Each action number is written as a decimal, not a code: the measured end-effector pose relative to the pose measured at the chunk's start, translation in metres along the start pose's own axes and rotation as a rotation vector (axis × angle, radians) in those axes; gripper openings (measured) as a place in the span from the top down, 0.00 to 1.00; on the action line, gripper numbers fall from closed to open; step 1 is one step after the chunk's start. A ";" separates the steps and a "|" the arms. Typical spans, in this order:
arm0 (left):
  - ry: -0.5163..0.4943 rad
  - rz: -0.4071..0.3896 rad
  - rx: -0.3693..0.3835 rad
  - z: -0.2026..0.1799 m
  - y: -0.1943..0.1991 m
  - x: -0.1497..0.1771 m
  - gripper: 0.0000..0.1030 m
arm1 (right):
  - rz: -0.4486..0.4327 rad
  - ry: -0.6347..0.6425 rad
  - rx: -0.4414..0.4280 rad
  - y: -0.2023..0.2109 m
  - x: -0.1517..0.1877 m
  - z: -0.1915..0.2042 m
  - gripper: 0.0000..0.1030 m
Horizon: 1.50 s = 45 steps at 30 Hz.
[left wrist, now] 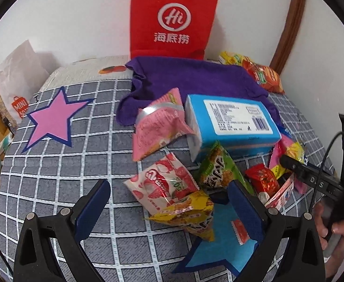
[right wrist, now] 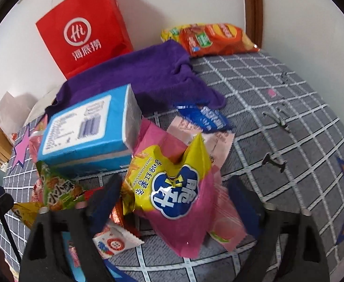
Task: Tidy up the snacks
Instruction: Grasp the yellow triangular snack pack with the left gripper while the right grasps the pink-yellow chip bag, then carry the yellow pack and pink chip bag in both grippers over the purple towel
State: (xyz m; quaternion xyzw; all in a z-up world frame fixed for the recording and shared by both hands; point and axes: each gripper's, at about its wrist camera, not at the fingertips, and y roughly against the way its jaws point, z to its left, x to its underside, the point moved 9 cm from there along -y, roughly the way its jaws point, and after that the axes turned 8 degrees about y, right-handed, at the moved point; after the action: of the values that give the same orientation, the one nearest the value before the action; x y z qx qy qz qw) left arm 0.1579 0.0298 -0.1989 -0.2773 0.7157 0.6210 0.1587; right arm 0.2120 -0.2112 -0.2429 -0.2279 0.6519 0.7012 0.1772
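On the grey checked cover (left wrist: pixel 54 176), snacks lie heaped beside a blue box (left wrist: pixel 230 122). Left gripper (left wrist: pixel 169 202) hangs agape above a yellow packet (left wrist: pixel 188 213) and strawberry packet (left wrist: pixel 165 183), touching neither. Right gripper (right wrist: pixel 176 202) stands wide around a yellow-and-pink sweet-potato-stick bag (right wrist: pixel 172 188); pad contact is unclear

Even indoor light, soft shadows (fisheye-bent edges), slight blur.

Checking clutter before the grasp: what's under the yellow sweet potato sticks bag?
The yellow bag lies on a pink packet, with paler pink wrappers behind. Whatever lies beneath the pink packet is covered.
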 end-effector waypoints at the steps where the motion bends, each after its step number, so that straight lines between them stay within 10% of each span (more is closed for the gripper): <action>1: -0.011 0.007 -0.001 -0.003 -0.003 0.002 0.03 | -0.009 0.006 0.003 0.001 -0.001 0.001 0.20; 9: -0.046 0.066 -0.017 -0.010 -0.024 0.022 0.04 | -0.063 0.046 -0.010 0.020 -0.006 0.008 0.32; 18: -0.070 0.095 -0.006 -0.014 -0.021 0.031 0.58 | -0.130 0.026 -0.022 0.055 -0.012 0.008 0.32; 45: -0.052 -0.047 0.015 -0.015 0.040 -0.044 0.59 | -0.240 0.085 -0.004 0.122 -0.057 0.021 0.32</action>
State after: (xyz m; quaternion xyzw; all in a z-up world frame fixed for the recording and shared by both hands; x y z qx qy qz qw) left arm 0.1709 0.0273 -0.1385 -0.2767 0.7092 0.6188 0.1938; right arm 0.1915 -0.1979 -0.1091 -0.3342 0.6255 0.6660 0.2314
